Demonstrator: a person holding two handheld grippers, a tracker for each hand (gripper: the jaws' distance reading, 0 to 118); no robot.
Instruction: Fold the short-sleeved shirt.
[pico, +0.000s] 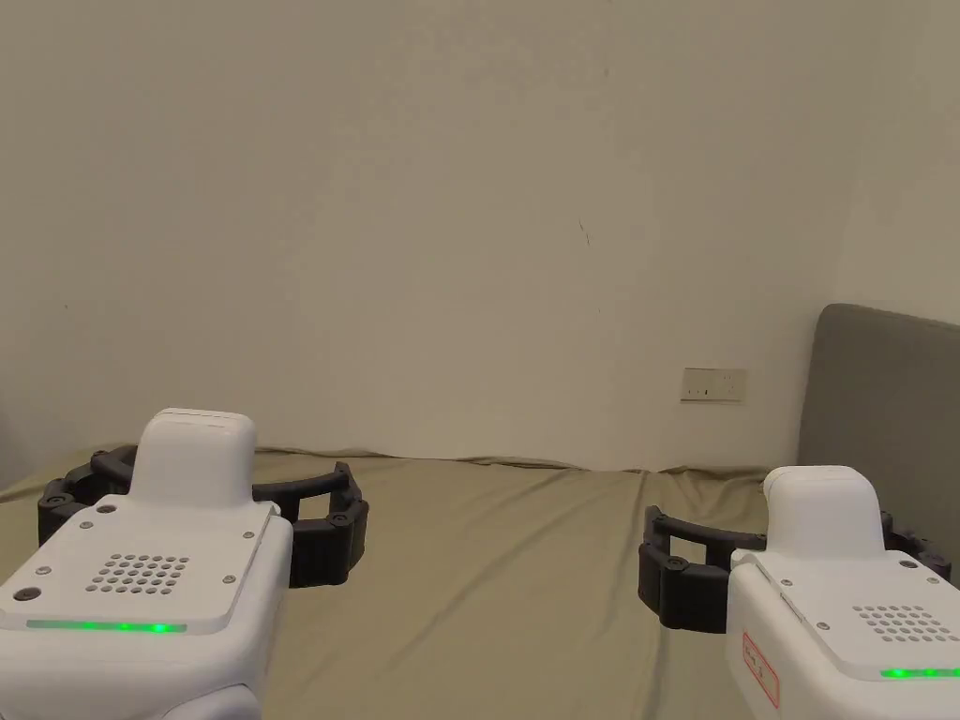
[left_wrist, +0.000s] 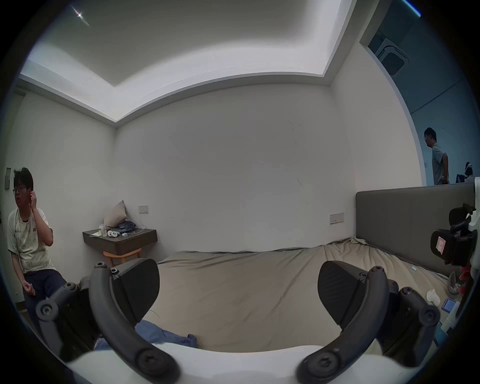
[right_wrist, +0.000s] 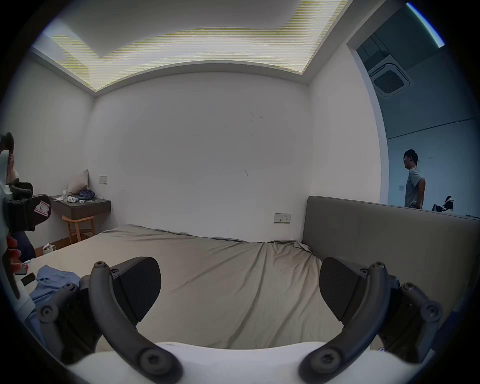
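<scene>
Blue cloth, crumpled, is the nearest thing to either tool: the short-sleeved shirt lies on the bed just below and slightly to the left of the left tool, its heap partly cut off by the tool's own white body in the left gripper view. From the right tool the same shirt lies well off to the left and low, with the left tool between the two. The left hand is therefore the nearer one, and the coming reach is, by my judgement, downward and a little leftward for it, and a long sideways sweep for the right. The shirt's long axis cannot be told, since it is bunched and only a part shows.

Both tools are spread wide, jaws well apart, holding nothing; they hang level above the bed, pointing at the far wall. In the head view they sit side by side, each with a green light on its casing.

Ahead of the jaws stretches the olive-tan sheet of the bed, wrinkled, bare in front of both tools. To the right of the right tool stands the grey padded headboard. Farther off, left of the left tool, a person sits near a wall-mounted shelf with small clutter. Another person stands beyond the headboard. Folding has not begun.
</scene>
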